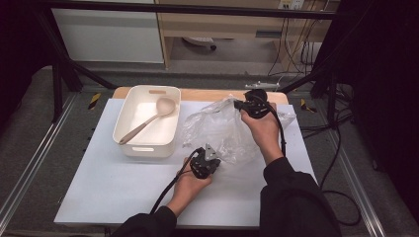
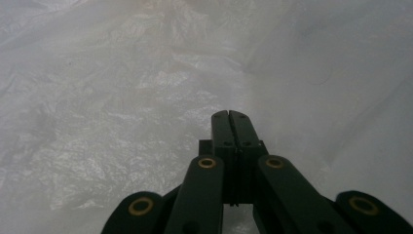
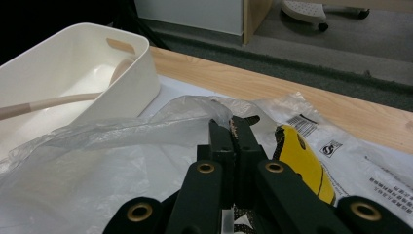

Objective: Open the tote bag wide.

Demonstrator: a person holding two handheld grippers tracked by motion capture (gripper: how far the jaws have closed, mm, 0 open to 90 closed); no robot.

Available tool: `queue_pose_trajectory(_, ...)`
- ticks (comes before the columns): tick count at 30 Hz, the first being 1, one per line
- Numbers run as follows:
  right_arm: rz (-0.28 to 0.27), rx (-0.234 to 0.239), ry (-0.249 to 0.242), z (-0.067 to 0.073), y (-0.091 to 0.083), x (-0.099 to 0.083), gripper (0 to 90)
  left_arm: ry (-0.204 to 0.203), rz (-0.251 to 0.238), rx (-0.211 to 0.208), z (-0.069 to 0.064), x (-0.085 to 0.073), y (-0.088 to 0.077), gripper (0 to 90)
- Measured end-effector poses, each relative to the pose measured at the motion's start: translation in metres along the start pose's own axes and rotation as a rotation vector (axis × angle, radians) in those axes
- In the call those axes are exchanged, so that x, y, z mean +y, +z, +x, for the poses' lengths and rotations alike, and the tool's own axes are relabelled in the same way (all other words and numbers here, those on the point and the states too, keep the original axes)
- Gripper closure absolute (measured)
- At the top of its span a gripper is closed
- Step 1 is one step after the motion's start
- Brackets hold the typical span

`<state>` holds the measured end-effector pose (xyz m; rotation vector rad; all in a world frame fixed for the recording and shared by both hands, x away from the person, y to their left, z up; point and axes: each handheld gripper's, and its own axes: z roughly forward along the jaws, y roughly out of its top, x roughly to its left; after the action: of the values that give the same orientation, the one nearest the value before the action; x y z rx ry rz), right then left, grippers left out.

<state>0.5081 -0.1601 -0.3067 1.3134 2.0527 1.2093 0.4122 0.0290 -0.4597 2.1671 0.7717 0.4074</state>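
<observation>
Fingers, left gripper (image 1: 211, 157): clenched on a fold of the clear plastic bag (image 1: 220, 129); in the left gripper view the fingers (image 2: 220, 127) are meeting flush with crinkled film pressing in all round them, so the near edge is being pinched.
Fingers, right gripper (image 1: 245, 105): clenched on the bag's far rim; in the right gripper view the fingers (image 3: 220, 137) are closing on a raised lip of film (image 3: 195, 105).
Left hand (image 1: 190, 185): sitting low at the near side of the bag, probably anchoring that edge against the surface (image 1: 113, 187).
Right hand (image 1: 264, 129): reaching over the bag to its far side, lifting the rim. Judgement: the two grips are working opposite edges, likely pulling the mouth apart.
Bag position: lying crumpled on the white surface, just right of the bin, between the two grippers.
Bag contents: unclear through the film.
Printed packet (image 3: 304, 163): yellow and white, lying flat just beyond the right fingers, partly under the film.
Bin (image 1: 129, 144): white, rectangular, standing left of the bag, close beside it.
Spoon (image 1: 148, 120): beige, resting diagonally inside the bin, bowl toward the far corner; apart from both grippers.
Far edge: wooden tabletop strip (image 3: 272, 83) showing beyond the white sheet.
</observation>
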Motion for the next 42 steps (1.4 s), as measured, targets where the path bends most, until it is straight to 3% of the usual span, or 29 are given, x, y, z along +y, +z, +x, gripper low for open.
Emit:
queue_pose_trajectory(4, -0.016, -0.004, -0.002, -0.001, -0.005, 0.006, 90.0, -0.002, -0.001, 0.0, 0.0, 0.0, 0.0, 90.0)
queue_pose_trajectory(10, 0.024, 0.014, -0.019, 0.005, 0.004, -0.001, 90.0, 0.003, -0.001, 0.011, -0.002, 0.0, 0.0, 90.0)
queue_pose_trajectory(15, 0.045, 0.033, -0.031, 0.011, 0.011, -0.005, 90.0, -0.032, -0.01, -0.008, 0.001, -0.001, -0.003, 90.0)
queue_pose_trajectory(20, 0.059, 0.048, -0.03, 0.018, 0.01, -0.009, 90.0, -0.016, -0.038, -0.026, 0.003, 0.0, -0.027, 90.0)
queue_pose_trajectory(23, 0.071, 0.051, -0.031, 0.021, 0.008, -0.01, 90.0, -0.034, -0.053, -0.06, 0.004, 0.004, -0.041, 90.0)
queue_pose_trajectory(26, 0.065, 0.049, -0.018, 0.018, 0.002, -0.01, 90.0, -0.033, -0.088, -0.063, 0.005, 0.009, -0.062, 90.0)
queue_pose_trajectory(27, 0.07, 0.055, -0.009, 0.017, 0.002, -0.011, 90.0, -0.027, -0.085, -0.079, 0.005, 0.01, -0.067, 90.0)
queue_pose_trajectory(28, 0.076, 0.05, -0.013, 0.017, 0.002, -0.012, 90.0, -0.007, -0.081, -0.067, 0.005, 0.011, -0.073, 90.0)
queue_pose_trajectory(31, 0.073, 0.054, -0.002, 0.015, 0.0, -0.015, 90.0, -0.034, -0.097, -0.079, 0.011, 0.01, -0.086, 90.0)
queue_pose_trajectory(33, 0.08, 0.055, -0.013, 0.016, -0.001, -0.017, 90.0, -0.024, -0.099, -0.064, 0.015, 0.009, -0.094, 90.0)
queue_pose_trajectory(35, 0.078, 0.065, -0.013, 0.017, -0.002, -0.019, 90.0, -0.062, -0.117, -0.084, 0.02, 0.008, -0.1, 90.0)
queue_pose_trajectory(37, 0.089, 0.069, -0.023, 0.019, -0.001, -0.021, 90.0, -0.058, -0.127, -0.08, 0.025, 0.01, -0.108, 90.0)
queue_pose_trajectory(39, 0.086, 0.077, -0.017, 0.02, -0.001, -0.022, 90.0, -0.096, -0.148, -0.094, 0.029, 0.01, -0.113, 90.0)
queue_pose_trajectory(40, 0.09, 0.08, -0.014, 0.021, 0.0, -0.023, 90.0, -0.088, -0.144, -0.089, 0.03, 0.011, -0.116, 90.0)
queue_pose_trajectory(42, 0.093, 0.08, -0.022, 0.022, 0.001, -0.023, 90.0, -0.032, -0.13, -0.045, 0.032, 0.014, -0.12, 90.0)
